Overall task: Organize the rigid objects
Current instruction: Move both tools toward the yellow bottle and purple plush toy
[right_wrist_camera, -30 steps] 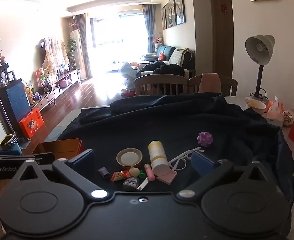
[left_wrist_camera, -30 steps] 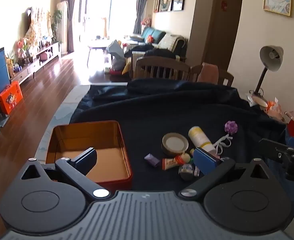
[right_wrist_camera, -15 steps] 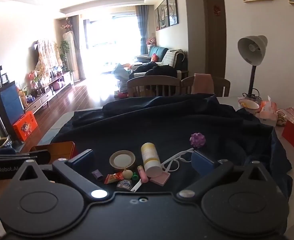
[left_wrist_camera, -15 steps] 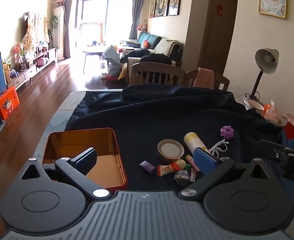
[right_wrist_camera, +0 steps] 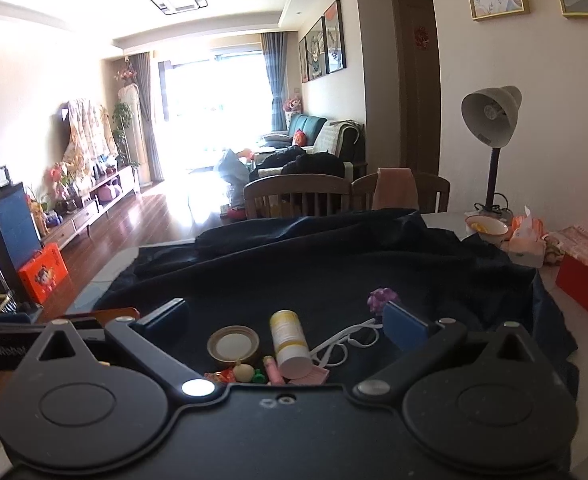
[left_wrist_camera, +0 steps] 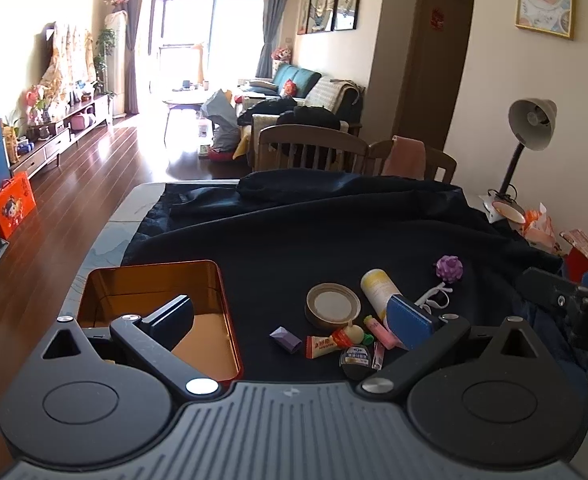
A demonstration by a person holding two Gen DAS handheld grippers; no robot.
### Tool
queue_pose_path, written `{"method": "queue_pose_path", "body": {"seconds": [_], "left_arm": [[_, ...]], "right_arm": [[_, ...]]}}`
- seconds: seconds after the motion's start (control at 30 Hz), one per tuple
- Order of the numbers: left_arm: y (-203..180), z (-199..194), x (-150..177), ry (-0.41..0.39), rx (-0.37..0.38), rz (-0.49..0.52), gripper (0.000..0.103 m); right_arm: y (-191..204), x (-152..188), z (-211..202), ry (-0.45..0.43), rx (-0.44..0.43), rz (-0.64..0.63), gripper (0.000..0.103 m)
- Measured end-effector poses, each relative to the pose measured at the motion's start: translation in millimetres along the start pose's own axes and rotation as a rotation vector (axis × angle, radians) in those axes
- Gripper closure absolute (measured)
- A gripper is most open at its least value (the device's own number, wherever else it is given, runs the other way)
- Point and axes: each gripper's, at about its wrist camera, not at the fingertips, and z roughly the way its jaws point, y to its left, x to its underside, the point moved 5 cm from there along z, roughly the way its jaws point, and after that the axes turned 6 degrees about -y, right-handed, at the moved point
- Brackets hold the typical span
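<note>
Both cameras are now seeing the little pile lower and closer than a second ago, so the two grippers are rising and tipping up a bit while nothing on the cloth is shifting. Small hard things are sitting together on the dark cloth (left_wrist_camera: 334,224): a round tin lid (left_wrist_camera: 333,305), a yellow and white bottle (right_wrist_camera: 289,343) lying on its side, a purple wrapped candy (left_wrist_camera: 285,338), a red snack packet (left_wrist_camera: 321,347), a pink tube (left_wrist_camera: 382,332), a small round jar (left_wrist_camera: 354,357) and a purple flower (left_wrist_camera: 449,268) with a white cord (right_wrist_camera: 344,344). Just to the left of them an empty orange tin box (left_wrist_camera: 149,276) is waiting, well apart from the pile. Over the box edge and the pile, the left gripper (left_wrist_camera: 289,318) is hovering with its fingers wide apart and holding nothing. Above the bottle and lid, the right gripper (right_wrist_camera: 283,318) is also hanging with its fingers spread and empty. I think the job is just starting, since the box is bare. To do it well, it would help to pick one thing at the edge of the pile, like the candy, come straight down, pinch it across its thin side, and lift slowly so the bottle does not roll away.
</note>
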Motion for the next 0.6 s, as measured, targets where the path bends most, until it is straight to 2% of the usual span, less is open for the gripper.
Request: {"method": "queue_pose_path", "body": {"seconds": [0.27,0.6], "left_arm": [[-6,10,2,0.029,0.026,-0.035,0.000],[-21,33,6,0.065,-0.021,-0.046,0.000]], "right_arm": [[-19,5,11,0.043,0.008,0.023,0.000],[-39,17,47,0.131,-0.056,-0.005,0.007]]}}
